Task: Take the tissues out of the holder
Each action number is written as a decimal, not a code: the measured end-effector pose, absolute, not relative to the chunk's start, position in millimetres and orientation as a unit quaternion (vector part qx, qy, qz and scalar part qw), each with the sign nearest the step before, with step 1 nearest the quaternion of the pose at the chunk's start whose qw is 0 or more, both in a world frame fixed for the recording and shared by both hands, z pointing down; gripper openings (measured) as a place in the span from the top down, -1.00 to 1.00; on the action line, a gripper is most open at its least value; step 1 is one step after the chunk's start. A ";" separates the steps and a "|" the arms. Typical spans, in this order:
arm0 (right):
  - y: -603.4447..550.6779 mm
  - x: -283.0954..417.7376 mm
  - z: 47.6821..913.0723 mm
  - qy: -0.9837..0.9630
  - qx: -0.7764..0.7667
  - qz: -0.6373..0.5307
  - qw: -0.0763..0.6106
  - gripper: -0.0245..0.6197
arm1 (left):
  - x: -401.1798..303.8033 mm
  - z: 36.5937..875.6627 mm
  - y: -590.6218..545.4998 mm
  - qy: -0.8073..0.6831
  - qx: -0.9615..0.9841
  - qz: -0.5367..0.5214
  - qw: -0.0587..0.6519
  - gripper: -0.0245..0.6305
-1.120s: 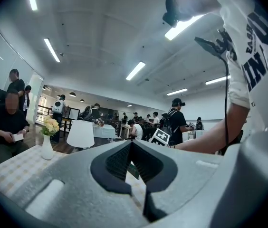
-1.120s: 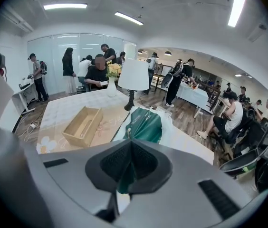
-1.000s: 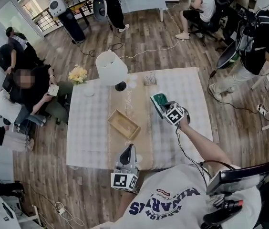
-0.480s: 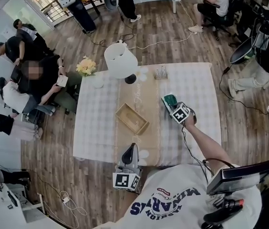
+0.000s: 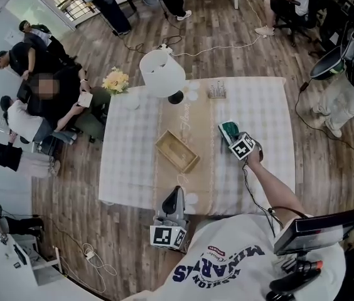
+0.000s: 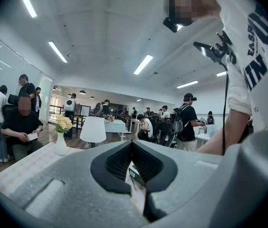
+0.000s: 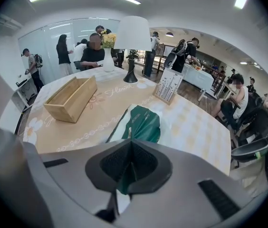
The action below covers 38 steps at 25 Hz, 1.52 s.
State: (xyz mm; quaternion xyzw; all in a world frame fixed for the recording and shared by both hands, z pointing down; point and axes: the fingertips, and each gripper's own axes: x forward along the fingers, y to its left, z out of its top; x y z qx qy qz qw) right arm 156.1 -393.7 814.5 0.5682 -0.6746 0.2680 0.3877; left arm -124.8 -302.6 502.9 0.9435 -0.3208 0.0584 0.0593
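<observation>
The wooden tissue holder (image 5: 177,150) (image 7: 71,98) lies on the beige runner in the middle of the table and looks empty. My right gripper (image 5: 233,137) (image 7: 131,144) is to the right of it, shut on a green tissue pack (image 5: 228,128) (image 7: 141,122) that sticks out ahead of the jaws, low over the checkered cloth. My left gripper (image 5: 173,192) (image 6: 133,146) hangs at the table's near edge, jaws together, pointing across the table. A pale sliver with a green patch shows in its seam; I cannot tell what it is.
A white lamp (image 5: 162,73) and a vase of yellow flowers (image 5: 115,80) stand at the table's far side, with a small clear rack (image 5: 216,91) beside them. People sit off the table's left side (image 5: 42,102); others stand further back. Cables run across the wooden floor.
The head view has shifted, so the table sits higher and further right in the frame. My right gripper, still holding the pack, has drifted slightly toward the near side. The left gripper has stayed put.
</observation>
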 end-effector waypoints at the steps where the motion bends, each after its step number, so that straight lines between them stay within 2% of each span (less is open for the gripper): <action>1: -394.2 156.3 813.9 -0.675 0.568 0.268 0.387 0.91 | -121.9 501.9 -302.9 -0.320 0.944 0.058 0.061 0.92; 10: -398.9 131.1 810.3 -0.692 0.547 0.257 0.394 0.91 | -109.1 496.4 -303.6 -0.309 0.948 0.052 0.059 0.92; 16: -406.9 77.8 815.6 -0.723 0.505 0.261 0.393 0.90 | -119.7 495.4 -304.0 -0.315 0.946 0.048 0.057 0.92; 18: -409.9 57.7 819.4 -0.734 0.486 0.268 0.391 0.86 | -125.5 497.5 -303.8 -0.320 0.945 0.047 0.057 0.92; 20: -413.7 44.0 820.3 -0.739 0.479 0.270 0.389 0.74 | -133.0 498.9 -304.2 -0.328 0.942 0.047 0.057 0.92; 24: -417.7 33.0 817.2 -0.742 0.476 0.278 0.381 0.72 | -148.1 500.0 -307.3 -0.346 0.935 0.047 0.059 0.92; 31: -419.8 12.4 751.3 -0.784 0.473 0.277 0.291 0.71 | -142.8 494.9 -310.5 -0.339 0.938 0.041 0.053 0.92; 35: -420.4 -2.4 669.9 -0.815 0.487 0.231 0.213 0.73 | -132.7 488.2 -317.4 -0.320 0.946 0.034 0.041 0.92; 38: -414.0 -21.4 589.6 -0.844 0.486 0.170 0.153 0.85 | -129.5 473.5 -324.1 -0.307 0.951 0.024 0.029 0.92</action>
